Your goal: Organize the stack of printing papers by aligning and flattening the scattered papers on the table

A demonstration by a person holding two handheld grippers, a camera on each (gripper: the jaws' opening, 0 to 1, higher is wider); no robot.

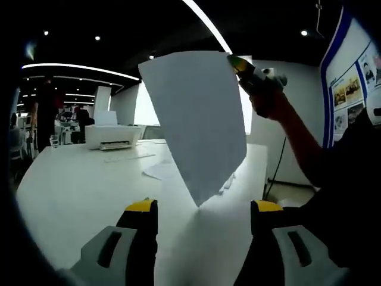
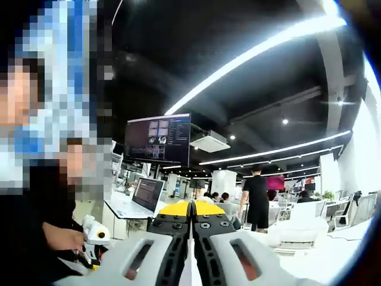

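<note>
Office space with ceiling light strips surrounds a white desk (image 1: 77, 190). One sheet of paper (image 1: 196, 125) hangs upright at frame centre, its top corner clamped in the right gripper (image 1: 238, 64) at upper right, its lower corner touching the desk, probably so it can be squared. Loose papers (image 1: 164, 170) lie behind it; their count is unclear. Left gripper (image 1: 202, 217) jaws stand apart, empty. One printer (image 1: 113, 136) sits at left.
</note>
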